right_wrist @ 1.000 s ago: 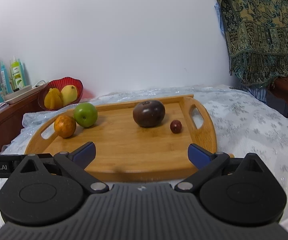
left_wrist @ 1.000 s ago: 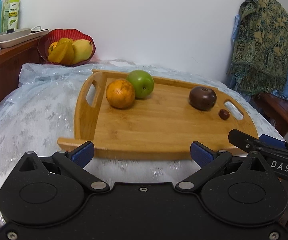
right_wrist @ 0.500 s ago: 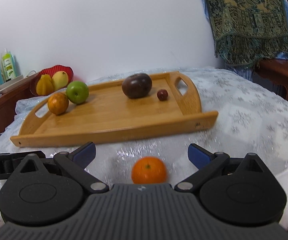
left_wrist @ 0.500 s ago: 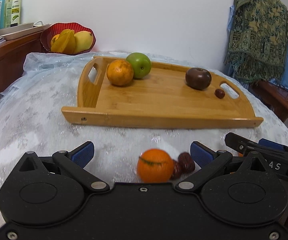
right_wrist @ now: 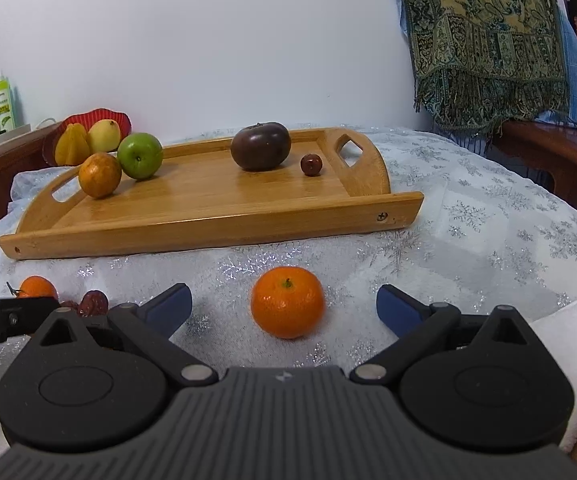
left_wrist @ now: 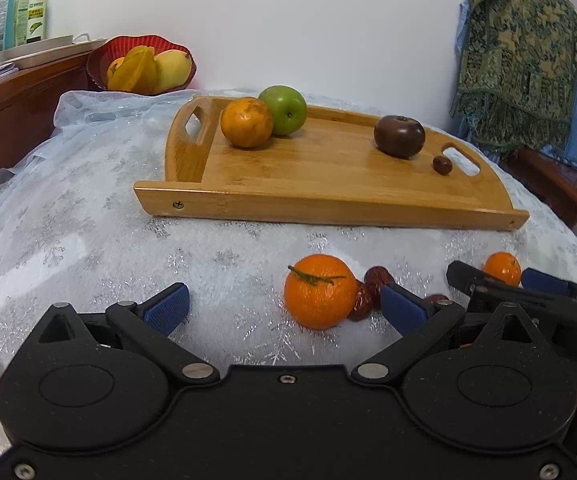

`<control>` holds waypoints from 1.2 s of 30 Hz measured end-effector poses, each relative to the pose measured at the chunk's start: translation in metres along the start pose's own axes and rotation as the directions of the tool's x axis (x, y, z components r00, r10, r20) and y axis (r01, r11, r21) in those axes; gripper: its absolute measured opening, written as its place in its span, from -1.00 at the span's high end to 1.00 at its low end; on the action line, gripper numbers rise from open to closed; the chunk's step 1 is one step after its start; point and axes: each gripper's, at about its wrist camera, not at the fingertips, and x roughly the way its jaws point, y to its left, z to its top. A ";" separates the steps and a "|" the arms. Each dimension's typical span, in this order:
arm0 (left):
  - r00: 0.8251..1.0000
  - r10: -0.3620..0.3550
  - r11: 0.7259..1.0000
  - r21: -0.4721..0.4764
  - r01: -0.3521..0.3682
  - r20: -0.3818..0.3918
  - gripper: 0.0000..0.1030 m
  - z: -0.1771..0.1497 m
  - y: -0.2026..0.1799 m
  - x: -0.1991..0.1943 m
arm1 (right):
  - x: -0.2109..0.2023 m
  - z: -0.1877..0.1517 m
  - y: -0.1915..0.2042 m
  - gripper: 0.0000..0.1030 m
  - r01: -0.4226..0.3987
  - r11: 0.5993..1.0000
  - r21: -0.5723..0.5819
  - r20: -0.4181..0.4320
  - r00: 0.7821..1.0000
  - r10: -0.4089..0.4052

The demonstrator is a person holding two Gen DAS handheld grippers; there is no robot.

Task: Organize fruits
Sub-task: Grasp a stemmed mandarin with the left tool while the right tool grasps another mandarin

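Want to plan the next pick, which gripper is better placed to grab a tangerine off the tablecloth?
Probably right: the right gripper is open with a tangerine centred between its fingers. The left gripper has its tangerine off-centre, crowded by dates.

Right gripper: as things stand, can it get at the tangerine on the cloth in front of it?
Probably yes. The right gripper is open, the tangerine sits between its fingers, and nothing lies between them on the tablecloth.
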 end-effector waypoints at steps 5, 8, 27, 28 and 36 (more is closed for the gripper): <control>1.000 0.007 1.000 0.022 -0.007 0.011 -0.78 -0.004 -0.003 -0.002 | 0.005 0.003 0.004 -1.00 0.032 0.999 -0.014 -0.027 0.999 -0.032; 1.000 -0.012 1.000 0.019 0.012 0.017 -0.49 -0.004 -0.002 -0.003 | 0.007 0.003 0.005 -1.00 0.041 0.999 -0.012 -0.033 0.999 -0.041; 0.996 -0.070 0.997 0.024 0.069 0.051 0.30 -0.004 -0.012 -0.007 | 0.002 0.003 0.005 -1.00 0.022 1.000 -0.007 -0.041 0.999 -0.022; 0.996 -0.068 0.997 0.026 0.066 0.053 0.30 -0.003 -0.012 -0.007 | 0.001 0.003 0.005 -1.00 0.016 1.000 -0.006 -0.035 0.999 -0.016; 0.996 -0.053 0.998 0.041 0.049 0.076 0.31 0.000 -0.013 -0.009 | -0.011 0.002 0.010 -0.57 -0.009 0.999 -0.032 0.000 1.000 0.009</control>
